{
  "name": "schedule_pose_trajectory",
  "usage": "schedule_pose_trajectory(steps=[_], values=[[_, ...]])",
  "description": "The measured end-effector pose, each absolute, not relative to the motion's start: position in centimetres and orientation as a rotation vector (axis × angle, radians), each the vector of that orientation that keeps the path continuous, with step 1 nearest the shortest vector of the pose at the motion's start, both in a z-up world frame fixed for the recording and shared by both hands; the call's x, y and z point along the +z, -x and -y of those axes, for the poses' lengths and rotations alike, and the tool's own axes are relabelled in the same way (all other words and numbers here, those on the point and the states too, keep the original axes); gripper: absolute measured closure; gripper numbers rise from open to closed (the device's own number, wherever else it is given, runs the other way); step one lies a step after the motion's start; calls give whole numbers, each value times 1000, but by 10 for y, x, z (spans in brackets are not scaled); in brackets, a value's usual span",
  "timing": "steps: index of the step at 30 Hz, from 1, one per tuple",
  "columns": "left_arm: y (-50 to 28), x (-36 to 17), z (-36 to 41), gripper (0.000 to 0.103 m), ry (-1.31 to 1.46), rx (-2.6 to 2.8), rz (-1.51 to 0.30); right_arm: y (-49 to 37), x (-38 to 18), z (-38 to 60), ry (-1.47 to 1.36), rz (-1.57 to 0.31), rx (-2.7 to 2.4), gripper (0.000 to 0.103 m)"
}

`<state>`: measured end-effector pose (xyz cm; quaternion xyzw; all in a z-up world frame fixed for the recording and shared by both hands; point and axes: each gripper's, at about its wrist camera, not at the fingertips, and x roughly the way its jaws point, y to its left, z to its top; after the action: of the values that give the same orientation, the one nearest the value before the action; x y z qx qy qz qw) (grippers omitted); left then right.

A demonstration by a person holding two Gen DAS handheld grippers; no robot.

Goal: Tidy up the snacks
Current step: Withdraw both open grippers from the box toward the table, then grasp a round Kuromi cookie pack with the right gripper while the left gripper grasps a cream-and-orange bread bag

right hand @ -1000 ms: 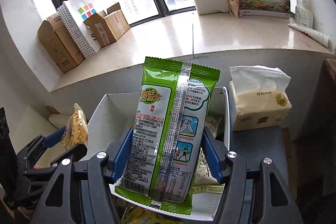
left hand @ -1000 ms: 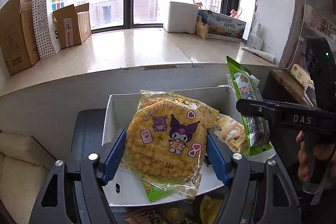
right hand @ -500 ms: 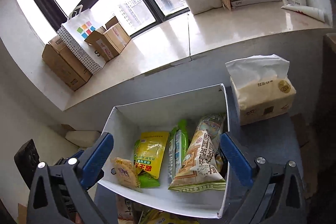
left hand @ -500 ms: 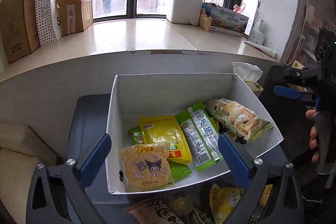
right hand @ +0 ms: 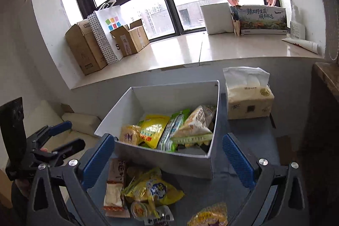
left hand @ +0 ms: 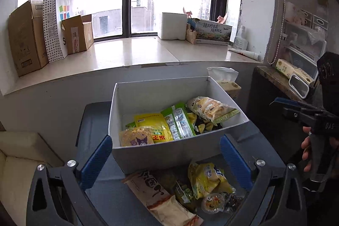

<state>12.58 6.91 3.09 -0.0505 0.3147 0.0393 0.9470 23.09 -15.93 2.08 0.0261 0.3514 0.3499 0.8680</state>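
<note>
Inside white box (left hand: 165, 154), green packet (left hand: 179, 123) lying flat, long axis front-to-back

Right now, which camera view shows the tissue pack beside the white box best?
The right wrist view: the tissue pack stands whole and unobstructed beside the white box. In the left wrist view, only its top shows behind the box's far corner.

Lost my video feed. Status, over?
Left gripper open, empty. Right gripper open, empty. White box holds snacks; loose packets remain in front. Nothing blocking.
</note>
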Motion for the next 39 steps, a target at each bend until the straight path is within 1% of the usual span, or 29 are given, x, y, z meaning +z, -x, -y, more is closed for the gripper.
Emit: schedule_pose_trajectory(steps=[4,9,14,17,22,31,35,36,37,38,39], values=[[-93,23,-53,0,73,97,-643,-202,1,184,-29,-746,710,0],[-56,4,-47,0,155,74,-664,-165,-35,204,47,-747,713,0],[-34,-18,-42,0,175,102,-701,-148,-87,216,134,-837,667,0],[-28,-27,-43,0,215,91,-726,-150,-108,224,131,-880,631,0],[-27,-37,-41,0,216,97,-752,-162,-120,221,158,-895,616,0],[-27,-45,-34,0,202,77,-777,-182,-140,189,308,-951,651,0],[-29,-51,-34,0,200,83,-797,-191,-149,188,303,-991,636,0],[-29,-53,-34,0,198,84,-801,-190,-148,188,313,-975,640,8],[-30,-55,-34,0,199,83,-805,-188,-148,188,334,-964,629,12],[-31,-57,-34,0,201,83,-809,-186,-148,188,358,-957,618,19],[-32,-59,-35,0,204,85,-813,-184,-147,188,351,-956,628,22]])
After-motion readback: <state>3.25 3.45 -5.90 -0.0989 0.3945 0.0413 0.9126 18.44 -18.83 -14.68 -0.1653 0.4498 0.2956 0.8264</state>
